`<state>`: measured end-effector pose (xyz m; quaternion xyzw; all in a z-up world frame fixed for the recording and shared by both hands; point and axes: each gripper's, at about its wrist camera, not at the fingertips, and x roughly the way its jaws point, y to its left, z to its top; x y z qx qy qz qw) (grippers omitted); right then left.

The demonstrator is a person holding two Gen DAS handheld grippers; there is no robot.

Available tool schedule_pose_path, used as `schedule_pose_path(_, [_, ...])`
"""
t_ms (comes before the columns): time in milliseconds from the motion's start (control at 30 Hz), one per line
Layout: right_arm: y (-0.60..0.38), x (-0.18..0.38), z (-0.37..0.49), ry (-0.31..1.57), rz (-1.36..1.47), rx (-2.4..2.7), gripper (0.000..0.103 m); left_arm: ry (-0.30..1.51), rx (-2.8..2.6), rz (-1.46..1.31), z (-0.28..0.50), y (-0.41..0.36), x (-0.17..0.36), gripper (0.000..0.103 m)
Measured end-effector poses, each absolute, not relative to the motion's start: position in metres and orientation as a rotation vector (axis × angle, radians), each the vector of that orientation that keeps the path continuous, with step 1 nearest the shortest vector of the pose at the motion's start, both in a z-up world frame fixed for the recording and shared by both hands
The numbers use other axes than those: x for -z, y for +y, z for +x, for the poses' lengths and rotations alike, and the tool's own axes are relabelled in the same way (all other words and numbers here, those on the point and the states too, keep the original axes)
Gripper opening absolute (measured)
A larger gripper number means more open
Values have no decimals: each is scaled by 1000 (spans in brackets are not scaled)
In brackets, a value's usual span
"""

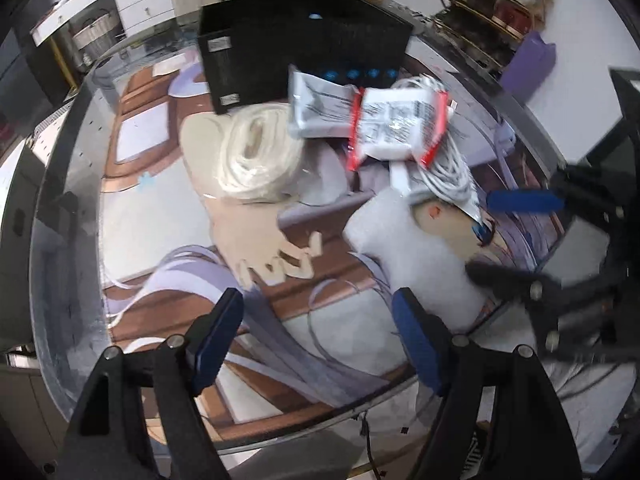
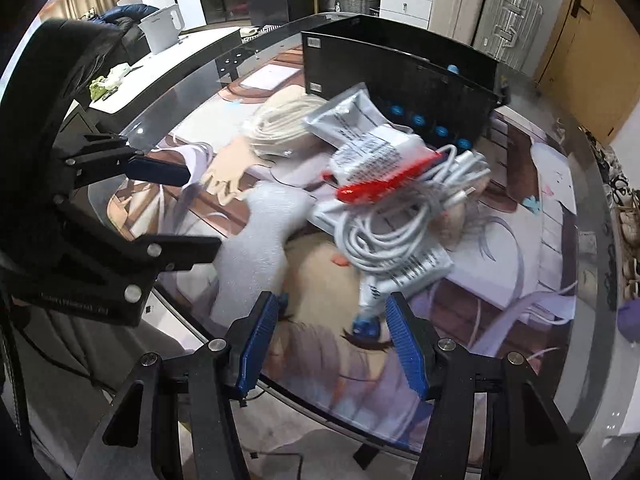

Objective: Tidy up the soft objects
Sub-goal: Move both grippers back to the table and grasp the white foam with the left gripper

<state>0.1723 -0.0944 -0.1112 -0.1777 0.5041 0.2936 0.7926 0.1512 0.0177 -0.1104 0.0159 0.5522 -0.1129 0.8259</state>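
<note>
Blue-padded and black-framed, the left claw (image 1: 318, 344) hangs over a glass-topped desk (image 1: 72, 216) with its jaws spread and nothing between them, the printed mat (image 1: 160, 208) under the glass showing through the gap. Just ahead of its right finger lies a white foam sheet (image 1: 404, 248); farther ahead and slightly left sits a coil of cream rope (image 1: 256, 156), and beyond that a black bin (image 1: 304, 44) with blue-capped items at its open side. Ahead and to the right of this claw, a red-edged white packet (image 1: 396, 124) rests on a silver pouch (image 1: 316, 108) and a tangle of white cable (image 1: 448, 168). The right claw (image 2: 334, 342) also stands parted, gripping nothing, tilted down at the near edge of the desk; a white tube with a blue cap (image 2: 366, 312) lies between its fingers' tips, whether touching them cannot be told. Directly ahead of it is the cable bundle (image 2: 384, 224) with the red-edged packet (image 2: 380, 168) on top, the foam sheet (image 2: 260, 236) ahead to its left, and the rope coil (image 2: 284, 124) and bin (image 2: 404, 76) beyond.
</note>
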Motion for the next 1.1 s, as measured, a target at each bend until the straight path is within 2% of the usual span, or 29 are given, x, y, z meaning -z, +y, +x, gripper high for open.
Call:
schedule_pose_path(200, [-115, 100, 187, 1075, -288, -593, 58, 1152, 321, -127, 155, 33, 98, 77])
schedule_pose_path(367, [-132, 97, 196, 1076, -241, -573, 59, 1153, 356, -127, 156, 12, 97, 77])
schedule_pose_path(567, [-156, 98, 210, 1088, -174, -541, 69, 1192, 367, -131, 165, -20, 100, 77])
schedule_pose_path(733, [-162, 99, 215, 1083, -194, -503, 70, 1197, 324, -84, 183, -36, 105, 77])
schedule_pose_path(867, [-167, 102, 218, 1100, -158, -547, 80, 1210, 313, -50, 182, -38, 112, 77])
schedule_pose_path(967, [-161, 101, 218, 1085, -178, -600, 84, 1199, 309, -9, 176, -32, 113, 77])
schedule_pose_path(1033, [-153, 100, 219, 1063, -207, -624, 84, 1191, 317, 15, 169, -28, 113, 71])
schedule_pose_path(1100, [-144, 103, 222, 1060, -234, -643, 85, 1175, 299, 61, 165, -22, 110, 43])
